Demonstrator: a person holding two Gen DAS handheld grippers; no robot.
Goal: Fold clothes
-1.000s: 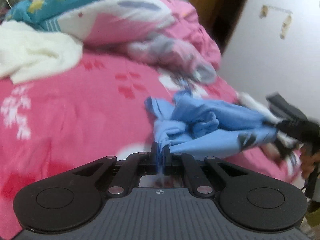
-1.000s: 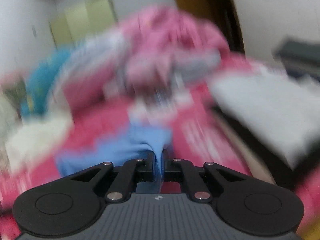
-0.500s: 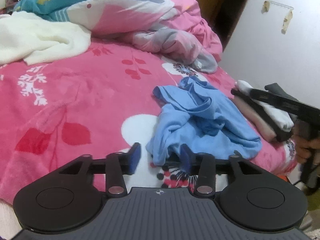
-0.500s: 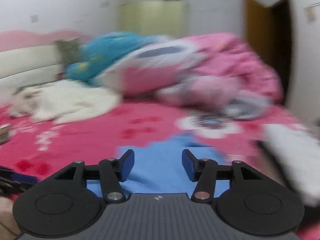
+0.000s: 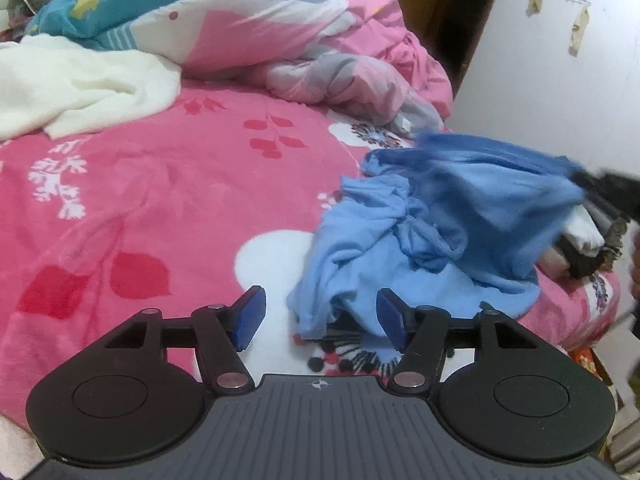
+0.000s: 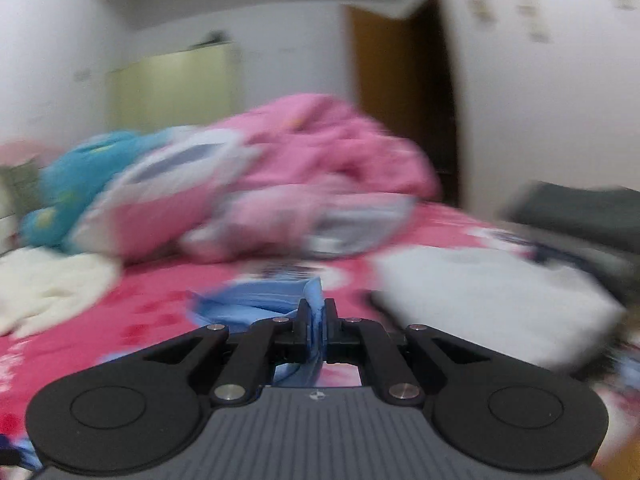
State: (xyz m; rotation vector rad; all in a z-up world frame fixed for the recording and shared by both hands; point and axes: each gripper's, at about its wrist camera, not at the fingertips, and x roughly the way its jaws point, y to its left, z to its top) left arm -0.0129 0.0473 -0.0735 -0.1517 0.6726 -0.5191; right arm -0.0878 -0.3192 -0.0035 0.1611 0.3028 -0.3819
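Blue shirt (image 5: 436, 236) sits crumpled near the bed's (image 5: 160, 184) right edge, one end lifted off it. Right claw (image 6: 315, 316) is clenched on a pinch of shirt fabric; left claw (image 5: 318, 318) is released, jaws spread, shirt's near hem just ahead between them. Folded white and dark clothes (image 5: 580, 240) lie at the right edge behind the shirt. Judgement: folding of this shirt hasn't begun, it still needs spreading flat. Half a second ago both claws were released and the shirt lay slack; now the right has grabbed and raised it.

right gripper (image 6: 316, 316) now clamped on blue shirt (image 5: 440, 236), one edge lifted
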